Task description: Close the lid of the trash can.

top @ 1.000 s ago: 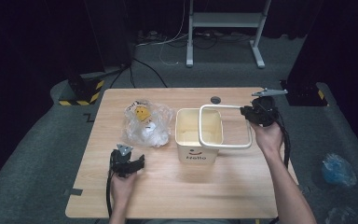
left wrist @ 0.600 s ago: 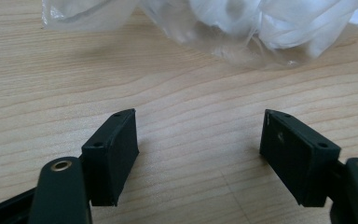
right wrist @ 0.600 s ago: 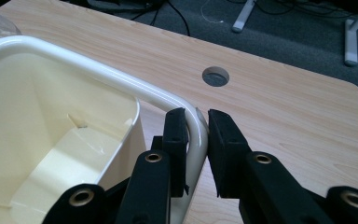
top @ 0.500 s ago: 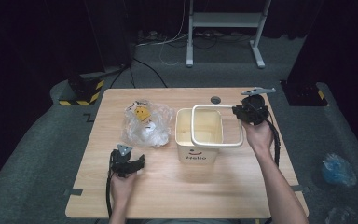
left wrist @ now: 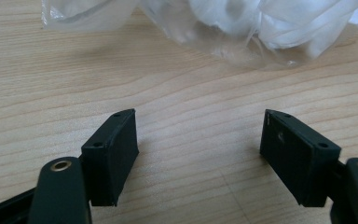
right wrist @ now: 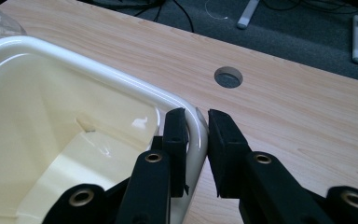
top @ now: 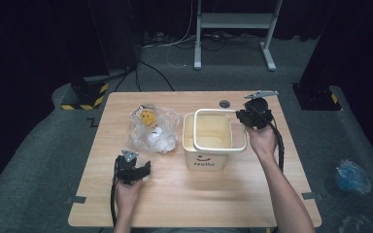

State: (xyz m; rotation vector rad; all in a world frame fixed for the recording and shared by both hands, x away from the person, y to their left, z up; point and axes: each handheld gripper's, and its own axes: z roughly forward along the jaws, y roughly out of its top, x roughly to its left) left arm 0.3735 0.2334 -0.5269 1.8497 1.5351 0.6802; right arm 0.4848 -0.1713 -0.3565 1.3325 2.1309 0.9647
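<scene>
Jaws of the right gripper [right wrist: 196, 140] clamp the cream ring [right wrist: 186, 105]; left gripper [left wrist: 198, 144] gapes empty.

Wooden table [top: 184, 194] with cream bin [top: 209, 158], crumpled plastic bag [top: 153, 128]

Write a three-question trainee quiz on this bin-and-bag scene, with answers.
1. True or false: the right tongs are clamped on the ring.
2. What lies just ahead of the left tongs? A) a cup B) the plastic bag C) a book
3. Fill in: the ring sits atop the cream ____.

Key: 1 true, on the ring's corner. 2 B; the left tongs stand open over bare table. 3 bin.
</scene>
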